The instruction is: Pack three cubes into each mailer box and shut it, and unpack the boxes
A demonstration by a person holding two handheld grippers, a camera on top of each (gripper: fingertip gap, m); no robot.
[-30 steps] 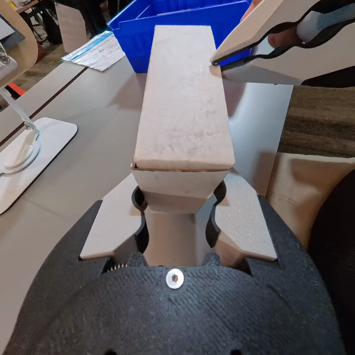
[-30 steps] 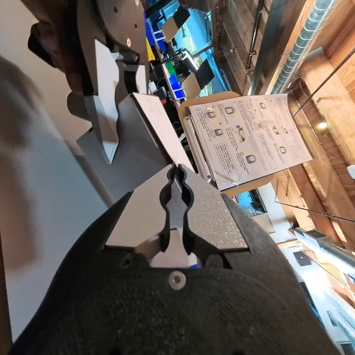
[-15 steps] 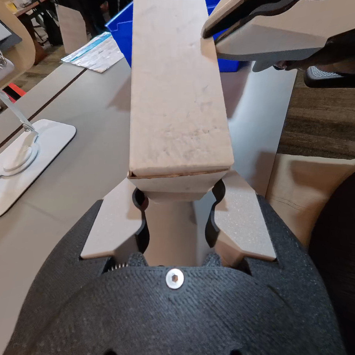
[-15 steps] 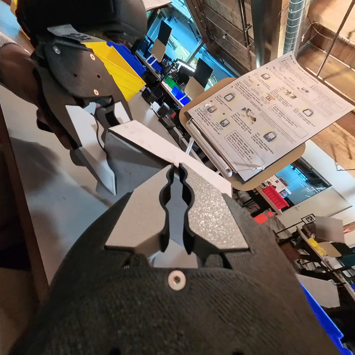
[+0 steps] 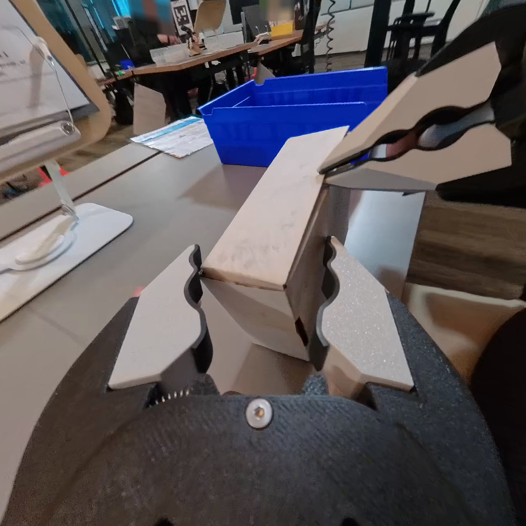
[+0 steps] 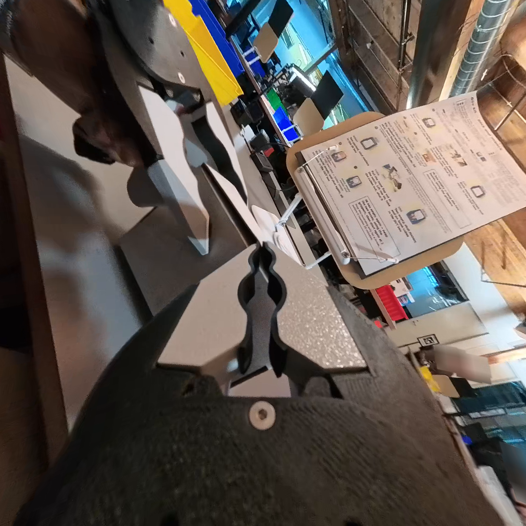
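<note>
Over the bench (image 5: 119,199) the left tongs (image 5: 262,296) stand apart around a shut mailer box (image 5: 273,216). At two o'clock the right tongs (image 5: 327,170) pinch its lid edge. Probably unpacking: next, lift that lid.

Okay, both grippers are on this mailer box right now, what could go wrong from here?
The left gripper looks open around the near end of the mailer box, with a gap on one side, so the box could twist or drop. The right gripper pinches only the lid's far edge, so the thin cardboard might bend or slip free.

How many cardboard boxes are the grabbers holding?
1. The mailer box sits between the left gripper's open fingers, while the right gripper pinches its far edge. Other boxes may be out of view.
</note>
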